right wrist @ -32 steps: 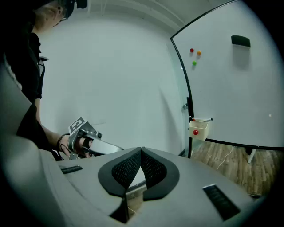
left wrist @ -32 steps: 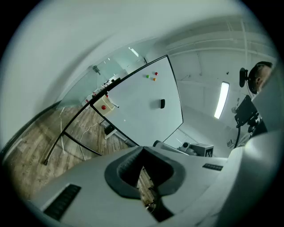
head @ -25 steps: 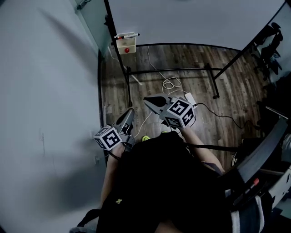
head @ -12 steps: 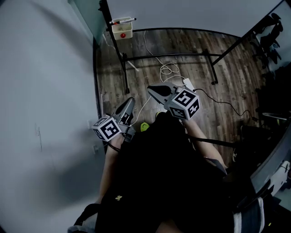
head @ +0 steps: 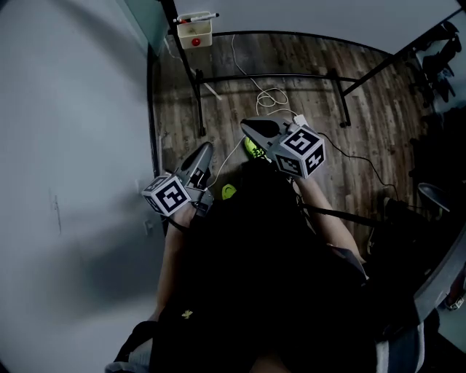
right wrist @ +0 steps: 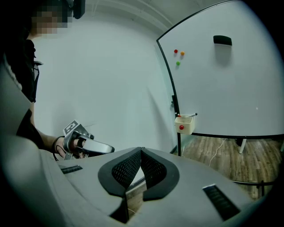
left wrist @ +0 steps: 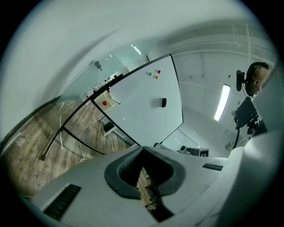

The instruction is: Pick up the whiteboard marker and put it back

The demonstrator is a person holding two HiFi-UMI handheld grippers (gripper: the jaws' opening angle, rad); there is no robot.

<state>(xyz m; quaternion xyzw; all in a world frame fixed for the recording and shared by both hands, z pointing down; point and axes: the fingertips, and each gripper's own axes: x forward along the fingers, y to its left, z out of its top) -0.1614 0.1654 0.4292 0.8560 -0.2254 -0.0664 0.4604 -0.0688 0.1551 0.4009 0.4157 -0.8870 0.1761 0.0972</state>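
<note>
The whiteboard marker [head: 198, 16] lies across the top of a small cream tray box [head: 194, 33] with a red dot, fixed at the whiteboard's lower left corner. The marker [right wrist: 189, 115] on its box [right wrist: 184, 124] also shows in the right gripper view. Both grippers hang well short of it, above the wooden floor. My left gripper [head: 204, 148] is shut and empty, its pads meeting at the tip [left wrist: 142, 148]. My right gripper [head: 247, 125] is shut too, with nothing between its pads [right wrist: 141, 150].
The whiteboard [right wrist: 226, 84] carries a black eraser [right wrist: 222, 40] and small coloured magnets [right wrist: 178, 55]. Its black stand legs [head: 269, 76] and a white cable [head: 271, 98] cross the wood floor. A pale wall [head: 73, 146] runs along the left. Chairs and desks stand at the right.
The head view has shifted, so the tray box and marker sit higher in the picture. My right gripper has drifted slightly right. Both grippers stay shut and empty.
</note>
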